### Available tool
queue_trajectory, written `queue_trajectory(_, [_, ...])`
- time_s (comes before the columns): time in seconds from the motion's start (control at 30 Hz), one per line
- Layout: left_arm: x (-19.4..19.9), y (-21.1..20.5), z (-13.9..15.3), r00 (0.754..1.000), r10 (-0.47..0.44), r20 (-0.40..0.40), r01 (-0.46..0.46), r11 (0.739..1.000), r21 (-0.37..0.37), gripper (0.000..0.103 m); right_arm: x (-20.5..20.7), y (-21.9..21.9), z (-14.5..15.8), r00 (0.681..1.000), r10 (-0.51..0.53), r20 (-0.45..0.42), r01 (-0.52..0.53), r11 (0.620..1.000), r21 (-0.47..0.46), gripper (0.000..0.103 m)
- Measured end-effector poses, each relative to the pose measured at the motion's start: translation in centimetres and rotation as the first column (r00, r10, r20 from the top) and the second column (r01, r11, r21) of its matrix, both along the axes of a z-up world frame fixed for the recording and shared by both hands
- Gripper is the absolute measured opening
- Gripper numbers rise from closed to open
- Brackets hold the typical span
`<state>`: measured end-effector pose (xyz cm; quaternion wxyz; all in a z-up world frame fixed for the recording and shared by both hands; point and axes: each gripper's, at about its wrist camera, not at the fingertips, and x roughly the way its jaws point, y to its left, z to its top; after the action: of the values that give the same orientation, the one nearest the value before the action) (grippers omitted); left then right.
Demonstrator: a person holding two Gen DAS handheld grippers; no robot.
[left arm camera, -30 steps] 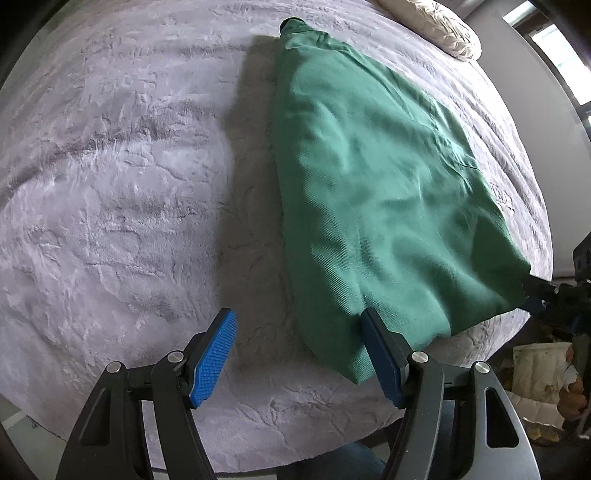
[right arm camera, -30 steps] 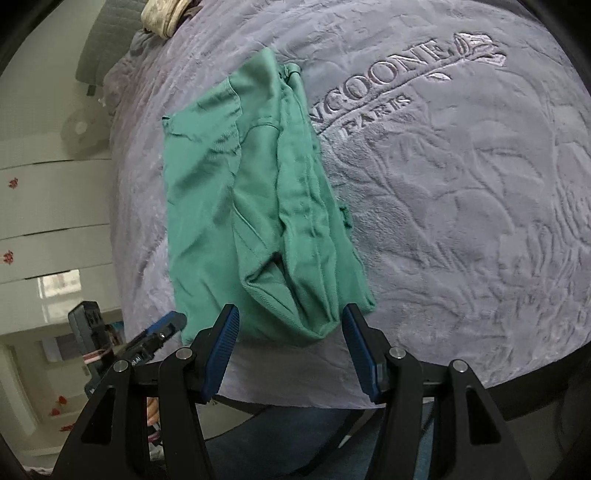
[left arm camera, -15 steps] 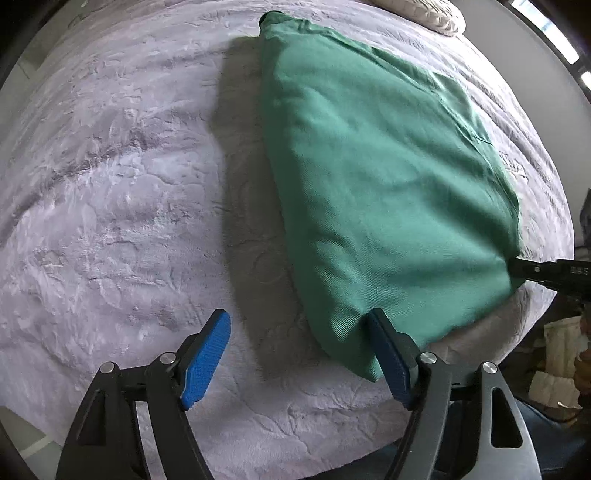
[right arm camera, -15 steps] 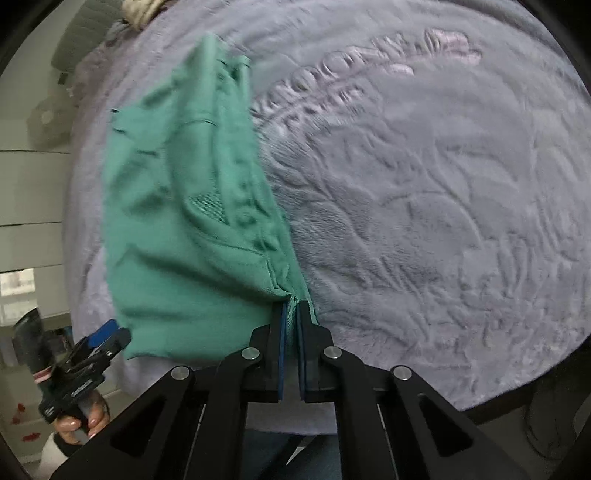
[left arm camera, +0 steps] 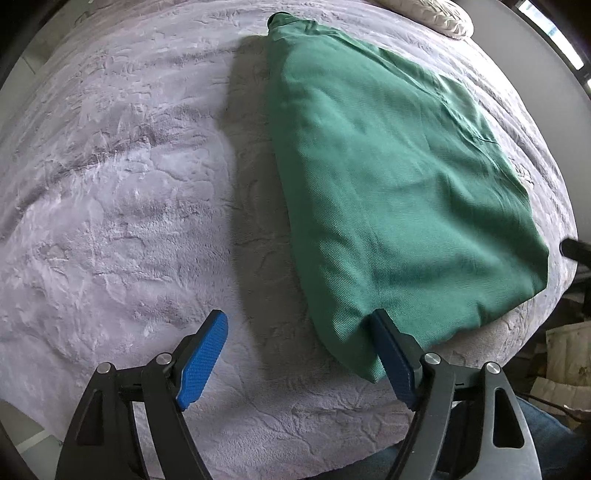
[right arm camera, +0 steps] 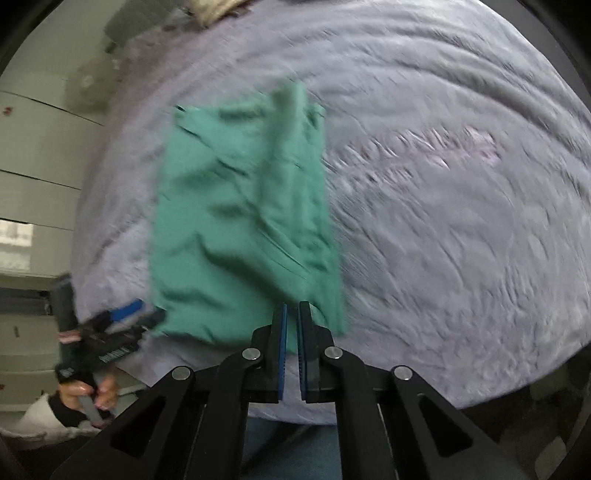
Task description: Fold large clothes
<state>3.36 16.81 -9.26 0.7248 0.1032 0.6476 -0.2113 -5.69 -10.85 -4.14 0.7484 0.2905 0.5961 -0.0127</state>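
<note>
A green garment (left arm camera: 388, 177) lies folded lengthwise on a grey plush blanket (left arm camera: 129, 184). My left gripper (left arm camera: 299, 354) is open, with its right finger touching the garment's near corner and its left finger over bare blanket. In the right wrist view, which is motion-blurred, the green garment (right arm camera: 240, 221) is lifted at its near edge. My right gripper (right arm camera: 291, 317) is shut on that near edge. The left gripper also shows in the right wrist view (right arm camera: 122, 317), held in a hand at the garment's other near corner.
The blanket (right arm camera: 461, 221) carries embossed lettering to the right of the garment. A cream pillow (left arm camera: 439, 14) lies at the far edge. White cabinets (right arm camera: 33, 177) stand to the left. Cardboard (left arm camera: 565, 347) lies beyond the bed's right edge.
My right gripper closed on the garment's near edge and is now moving with it, blurring the view. My left gripper stayed open at the other corner, shifting only slightly.
</note>
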Motion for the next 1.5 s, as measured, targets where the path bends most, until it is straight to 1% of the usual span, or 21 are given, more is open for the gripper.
queue_trajectory(0.07, [0.1, -0.1, 0.1, 1.000, -0.005, 0.001, 0.005, 1.000, 0.006, 0.080, 1.2, 0.8, -0.3, 1.000, 0.020, 0.000, -0.020, 1.000, -0.003, 0.006])
queue_trajectory(0.13, [0.0, -0.1, 0.1, 1.000, -0.004, 0.003, 0.004, 1.000, 0.009, 0.080, 1.9, 1.3, -1.6, 0.999, 0.037, -0.029, -0.037, 0.999, -0.013, 0.006])
queue_trajectory(0.2, [0.0, -0.2, 0.3, 1.000, 0.000, 0.004, 0.000, 1.000, 0.010, 0.080, 2.4, 1.3, -3.2, 0.997, 0.026, -0.079, -0.029, 0.999, -0.042, 0.006])
queue_trajectory(0.27, [-0.1, -0.1, 0.4, 1.000, 0.003, 0.005, -0.004, 1.000, 0.010, 0.080, 2.4, 0.5, -5.0, 0.994, -0.005, -0.111, 0.002, 1.000, -0.027, 0.001])
queue_trajectory(0.33, [-0.2, -0.1, 0.4, 1.000, 0.005, 0.006, -0.005, 1.000, 0.012, 0.080, 2.2, 0.0, -6.0, 0.992, -0.028, -0.121, 0.030, 1.000, 0.010, 0.001])
queue_trajectory(0.4, [-0.1, -0.1, 0.3, 1.000, 0.007, 0.006, -0.007, 1.000, 0.014, 0.080, 2.0, -0.4, -6.4, 0.992, -0.041, -0.123, 0.045, 0.999, 0.026, 0.000])
queue_trajectory(0.5, [0.0, 0.0, 0.2, 1.000, 0.014, -0.001, -0.014, 1.000, 0.011, 0.081, 2.0, -0.3, -6.1, 0.992, -0.022, -0.122, 0.023, 1.000, 0.009, 0.000])
queue_trajectory(0.53, [0.0, 0.0, 0.2, 1.000, 0.017, -0.002, -0.017, 1.000, 0.011, 0.082, 2.0, -0.3, -6.1, 0.992, -0.017, -0.122, 0.018, 1.000, 0.005, 0.000])
queue_trajectory(0.57, [0.1, 0.1, 0.1, 1.000, 0.022, 0.005, -0.022, 1.000, 0.021, 0.087, 2.1, -0.2, -6.2, 0.992, -0.014, -0.123, 0.015, 1.000, 0.004, 0.000])
queue_trajectory(0.6, [0.1, 0.2, -0.1, 1.000, 0.023, 0.008, -0.023, 0.999, 0.024, 0.088, 2.2, -0.1, -6.4, 0.992, -0.011, -0.127, 0.011, 1.000, 0.002, 0.000])
queue_trajectory(0.8, [0.1, 0.2, -0.5, 1.000, 0.019, 0.007, -0.020, 1.000, 0.019, 0.088, 2.2, -0.4, -8.0, 0.991, -0.002, -0.132, 0.004, 1.000, 0.015, 0.000])
queue_trajectory(1.07, [0.3, -0.2, 0.1, 0.999, 0.038, -0.006, -0.038, 0.999, 0.031, 0.088, 1.9, -0.3, -7.0, 0.991, -0.002, -0.135, 0.005, 1.000, 0.023, 0.000])
queue_trajectory(1.2, [0.5, 0.0, 0.8, 0.999, 0.053, 0.003, -0.053, 0.997, 0.049, 0.088, 0.6, -1.9, -6.2, 0.987, -0.058, -0.150, 0.061, 0.998, 0.019, 0.000])
queue_trajectory(1.3, [0.7, 0.0, 1.5, 0.998, 0.059, 0.023, -0.061, 0.996, 0.071, 0.088, -0.3, -3.5, -5.5, 0.977, -0.126, -0.171, 0.123, 0.992, -0.027, 0.002])
queue_trajectory(1.37, [1.0, -0.1, 2.1, 0.997, 0.062, 0.040, -0.065, 0.994, 0.085, 0.088, -0.7, -4.4, -4.9, 0.973, -0.156, -0.168, 0.155, 0.988, -0.020, 0.003])
queue_trajectory(1.5, [1.8, 0.0, 2.9, 0.996, 0.075, 0.049, -0.080, 0.992, 0.093, 0.088, -0.3, -5.0, -3.3, 0.977, -0.154, -0.150, 0.150, 0.988, -0.034, 0.003])
